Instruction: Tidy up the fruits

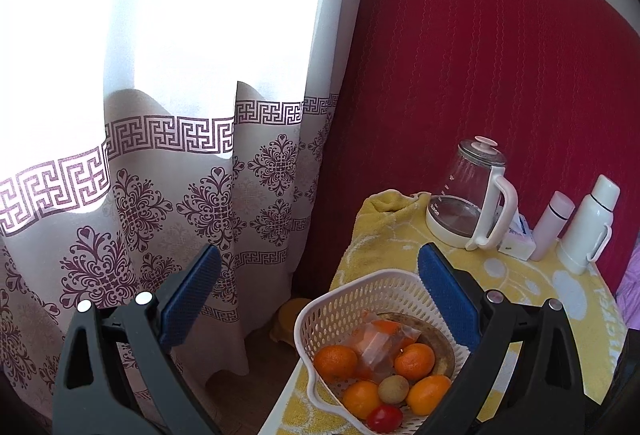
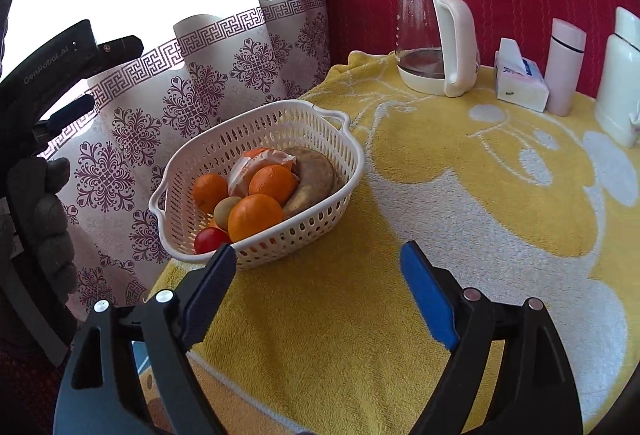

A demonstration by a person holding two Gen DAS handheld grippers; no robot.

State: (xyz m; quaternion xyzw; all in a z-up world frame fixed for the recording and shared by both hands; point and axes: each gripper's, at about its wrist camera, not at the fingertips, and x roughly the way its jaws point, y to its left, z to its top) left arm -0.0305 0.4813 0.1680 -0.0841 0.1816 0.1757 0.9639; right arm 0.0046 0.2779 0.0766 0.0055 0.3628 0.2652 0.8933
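The right gripper (image 2: pixel 318 291) was spread wide and empty over bare yellow towel (image 2: pixel 400 195). The left gripper (image 1: pixel 318 291), likewise spread, hung above the white basket (image 2: pixel 344 171) at the table's left edge. Oranges (image 2: pixel 256 215), a red fruit (image 2: pixel 210 239) and a partly hidden wrapped packet (image 2: pixel 256 163) lay inside.

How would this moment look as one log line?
left gripper: open, empty | right gripper: open, empty | fruit in basket | none held

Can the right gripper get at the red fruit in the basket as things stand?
Probably yes: the right gripper is open and empty, and the red fruit lies uncovered just behind the basket's near rim, which it must clear.
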